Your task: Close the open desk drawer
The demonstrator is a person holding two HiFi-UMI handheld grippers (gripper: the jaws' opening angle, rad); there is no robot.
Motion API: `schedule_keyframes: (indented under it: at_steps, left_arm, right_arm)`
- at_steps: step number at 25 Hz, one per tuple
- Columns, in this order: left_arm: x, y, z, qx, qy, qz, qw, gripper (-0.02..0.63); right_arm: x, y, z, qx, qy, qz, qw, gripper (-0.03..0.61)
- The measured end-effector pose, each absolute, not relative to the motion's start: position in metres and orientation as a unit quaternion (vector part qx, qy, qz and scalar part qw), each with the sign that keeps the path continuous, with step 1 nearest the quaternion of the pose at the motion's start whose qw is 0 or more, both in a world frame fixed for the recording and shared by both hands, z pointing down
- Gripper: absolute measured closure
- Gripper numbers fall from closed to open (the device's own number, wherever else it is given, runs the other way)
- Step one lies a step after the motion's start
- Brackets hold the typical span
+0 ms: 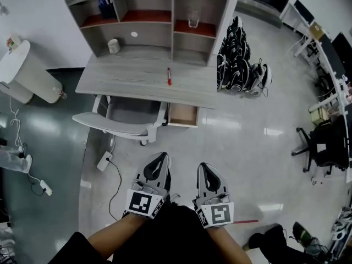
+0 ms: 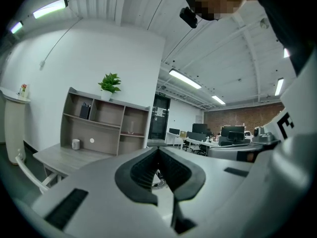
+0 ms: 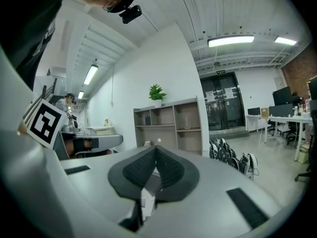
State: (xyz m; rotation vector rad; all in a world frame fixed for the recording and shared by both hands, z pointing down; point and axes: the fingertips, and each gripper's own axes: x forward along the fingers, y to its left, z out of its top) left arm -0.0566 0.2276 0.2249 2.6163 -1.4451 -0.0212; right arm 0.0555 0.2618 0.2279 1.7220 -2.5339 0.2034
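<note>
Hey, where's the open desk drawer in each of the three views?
Head view: the drawer sits at centre, pulled out under the right end of the desk.
Left gripper view: not in it.
Right gripper view: not in it.
Shared landmark: the shelf unit on the desk shows in all three.

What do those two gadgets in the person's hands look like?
The left gripper and right gripper are light grey shells tapering to black ribbed pads. Each carries a cube with black-and-white square markers at the wrist end. No cables show. The person wears dark clothing.
</note>
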Motion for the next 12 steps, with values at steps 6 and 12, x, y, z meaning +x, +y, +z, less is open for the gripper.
schedule_keyframes:
  at_steps: [6,12]
  left_arm:
    - [-0.066,0.171,0.224,0.867,-0.491,-0.015,0.080,0.601]
    - [-0.076,0.118,0.223,0.868,-0.489,-0.019,0.083,0.601]
  right_arm:
    - [0.043,0.204,0.233,0.548,-0.833,0.061,0.050,0.563]
    - [0.036,0.153,0.226,0.554,-0.828,0.060,0.060,0.563]
